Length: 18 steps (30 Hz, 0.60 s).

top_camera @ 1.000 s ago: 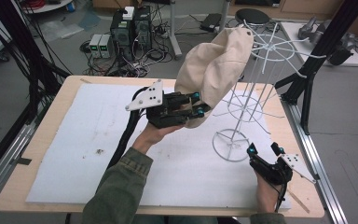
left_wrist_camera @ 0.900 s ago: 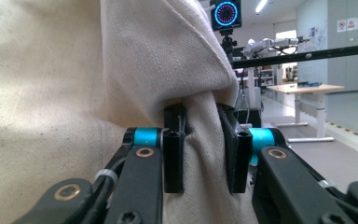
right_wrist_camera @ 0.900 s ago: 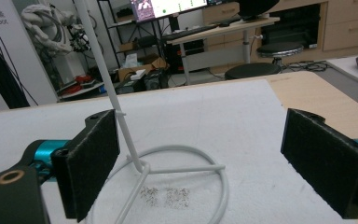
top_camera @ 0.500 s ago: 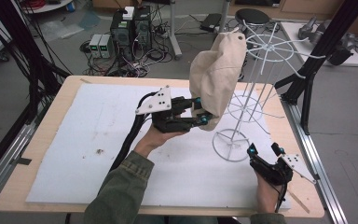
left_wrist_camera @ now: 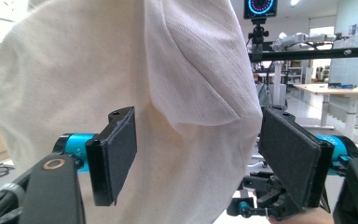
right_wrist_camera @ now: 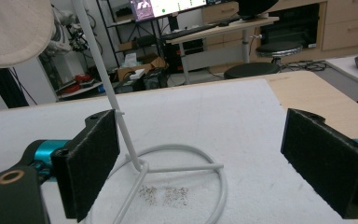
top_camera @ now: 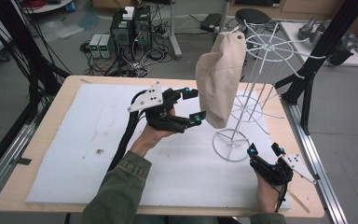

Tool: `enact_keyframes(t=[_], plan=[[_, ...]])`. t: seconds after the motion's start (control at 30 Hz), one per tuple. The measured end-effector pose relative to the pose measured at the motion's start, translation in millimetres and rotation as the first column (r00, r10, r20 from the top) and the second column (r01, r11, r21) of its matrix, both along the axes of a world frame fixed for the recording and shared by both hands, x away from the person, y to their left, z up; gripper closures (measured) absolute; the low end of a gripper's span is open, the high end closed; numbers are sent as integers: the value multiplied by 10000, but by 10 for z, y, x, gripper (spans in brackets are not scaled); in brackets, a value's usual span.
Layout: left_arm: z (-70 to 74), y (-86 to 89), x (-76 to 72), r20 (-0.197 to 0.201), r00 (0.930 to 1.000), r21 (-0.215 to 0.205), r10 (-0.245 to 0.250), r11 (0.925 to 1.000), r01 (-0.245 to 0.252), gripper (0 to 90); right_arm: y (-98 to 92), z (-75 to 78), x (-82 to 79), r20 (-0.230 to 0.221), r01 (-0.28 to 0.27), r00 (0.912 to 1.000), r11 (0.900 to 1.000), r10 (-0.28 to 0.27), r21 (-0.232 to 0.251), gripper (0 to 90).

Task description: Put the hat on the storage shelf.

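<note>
White foam mat [top_camera: 74, 154] on table: beige cap [top_camera: 219, 79] hangs from wire stand [top_camera: 256, 93], just beyond left gripper [top_camera: 196, 105] (jaws spread); right gripper [top_camera: 264, 150] likewise spread.

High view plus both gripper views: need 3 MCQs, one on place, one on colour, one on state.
1. Where is the hat?
A. Hanging on the rack
B. Flat on the table
C. On the floor

2. Rack colour?
A. Black
B. White
C. Red

3. Left gripper jaws?
A. Shut on the hat
B. Shut on the rack
C. Open beside the hat

Key: 1 A, hat hangs from the rack's top; 2 B, its wires and base ring are white; 3 C, the pads stand apart without pinching the cloth.
</note>
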State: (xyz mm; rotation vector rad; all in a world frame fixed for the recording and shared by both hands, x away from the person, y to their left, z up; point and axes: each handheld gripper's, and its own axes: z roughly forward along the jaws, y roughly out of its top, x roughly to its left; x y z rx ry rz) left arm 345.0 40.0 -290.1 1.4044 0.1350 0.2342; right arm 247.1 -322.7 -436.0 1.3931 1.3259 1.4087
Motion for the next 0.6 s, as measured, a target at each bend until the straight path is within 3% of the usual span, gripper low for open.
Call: enact_keyframes(t=[0.2, 0.6], plan=[[28, 109, -27, -150, 9999, 123, 0, 9999, 2, 247, 4, -1, -1, -53, 16, 10000, 10000, -16, -5, 104], [19, 574, -155, -220, 9969, 55, 760, 9971, -759, 222, 33, -3, 11, -44, -2, 10000, 10000, 2, -66, 104]])
